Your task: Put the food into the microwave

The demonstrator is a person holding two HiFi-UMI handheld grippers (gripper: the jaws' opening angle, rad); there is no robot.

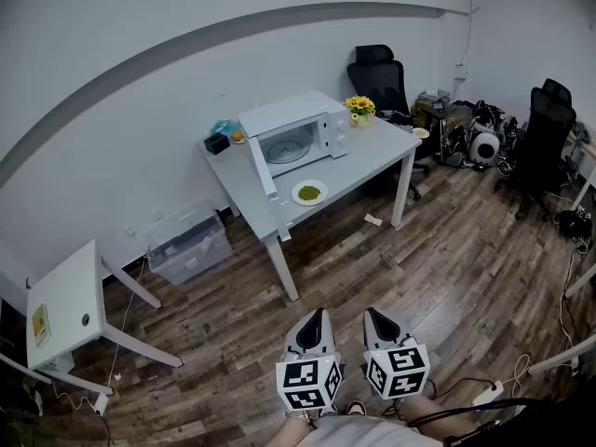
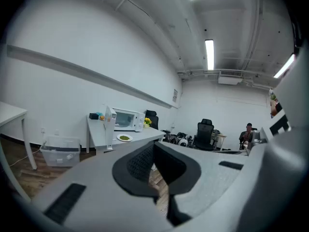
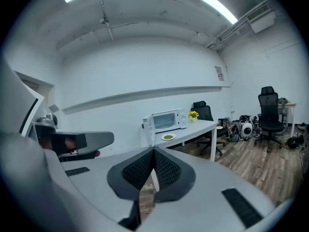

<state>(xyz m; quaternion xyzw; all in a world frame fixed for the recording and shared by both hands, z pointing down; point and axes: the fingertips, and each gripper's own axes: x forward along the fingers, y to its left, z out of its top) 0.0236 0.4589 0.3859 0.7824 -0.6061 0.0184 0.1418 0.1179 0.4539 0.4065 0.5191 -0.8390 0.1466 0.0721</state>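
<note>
The microwave (image 1: 296,133) sits on the counter (image 1: 372,161). The plate of food (image 1: 309,193) lies at its 6 o'clock, the flowers (image 1: 359,107) at 2 o'clock.

I see open wood floor (image 1: 372,277) between me and the white table (image 1: 372,161). The microwave (image 1: 303,128) has its door (image 1: 262,168) swung out to the left, walling off that side, so the cavity is open from front and right. A plate (image 1: 309,193) sits just before the opening. A plastic storage bin (image 1: 189,243) crowds the table's left side, and an office chair (image 1: 382,77) blocks the far end.
</note>
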